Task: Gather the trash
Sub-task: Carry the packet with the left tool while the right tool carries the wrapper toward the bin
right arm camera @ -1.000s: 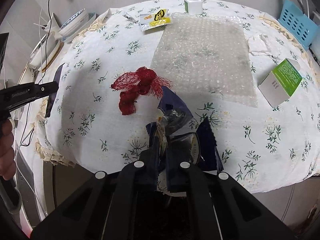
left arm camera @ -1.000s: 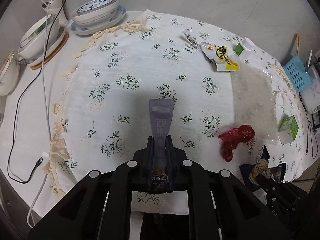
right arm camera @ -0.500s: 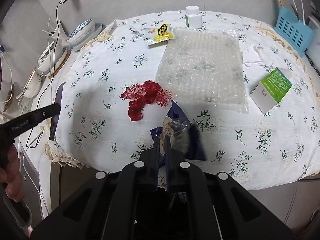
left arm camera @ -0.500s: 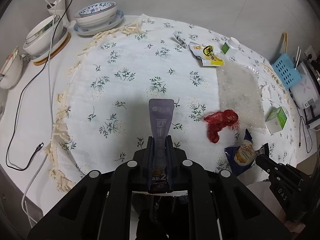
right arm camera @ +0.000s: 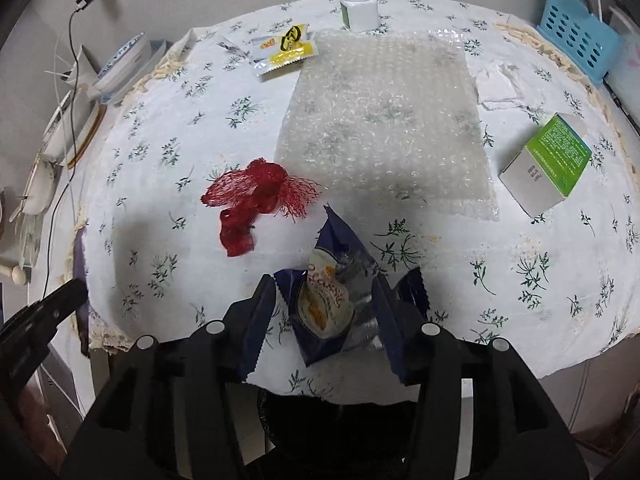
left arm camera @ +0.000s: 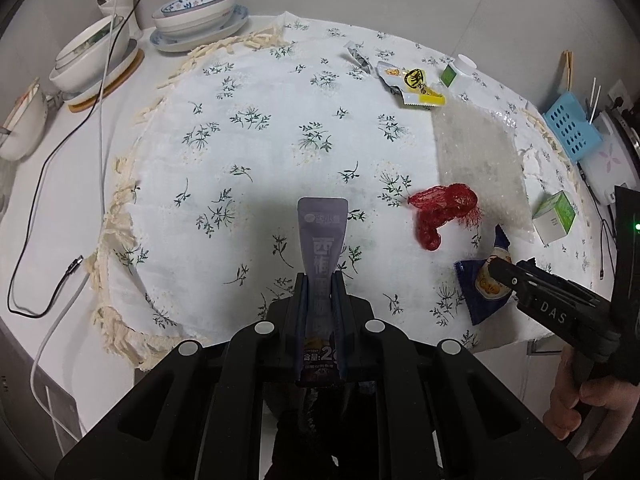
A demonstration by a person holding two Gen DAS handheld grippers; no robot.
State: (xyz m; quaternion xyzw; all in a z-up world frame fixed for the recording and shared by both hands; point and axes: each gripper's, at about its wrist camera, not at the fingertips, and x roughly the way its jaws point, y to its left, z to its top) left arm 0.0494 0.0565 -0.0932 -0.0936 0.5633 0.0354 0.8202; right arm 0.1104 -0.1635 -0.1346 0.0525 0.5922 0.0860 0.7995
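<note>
My left gripper (left arm camera: 320,280) is shut on a purple sachet (left arm camera: 322,232) that sticks up past its fingertips, above the near edge of the flowered tablecloth (left arm camera: 260,152). The jaws of my right gripper (right arm camera: 324,292) are opening. A crumpled blue snack bag (right arm camera: 328,304) sits loose between them, at the table's front edge. In the left wrist view that bag (left arm camera: 480,296) shows just under the right gripper's tip. A red mesh net (right arm camera: 252,196) lies beyond it on the cloth.
A bubble wrap sheet (right arm camera: 380,120), a yellow wrapper (right arm camera: 284,48), a white bottle (right arm camera: 358,6), a crumpled tissue (right arm camera: 500,84) and a green box (right arm camera: 548,164) lie on the table. A blue basket (right arm camera: 576,28) stands far right, bowls (left arm camera: 192,12) far left. A dark bin opening (right arm camera: 340,420) shows below the table edge.
The right jaws went from shut on the blue snack bag to spread apart, and the bag now sits loose between them. The left gripper drifted sideways, still clamped on the purple sachet.
</note>
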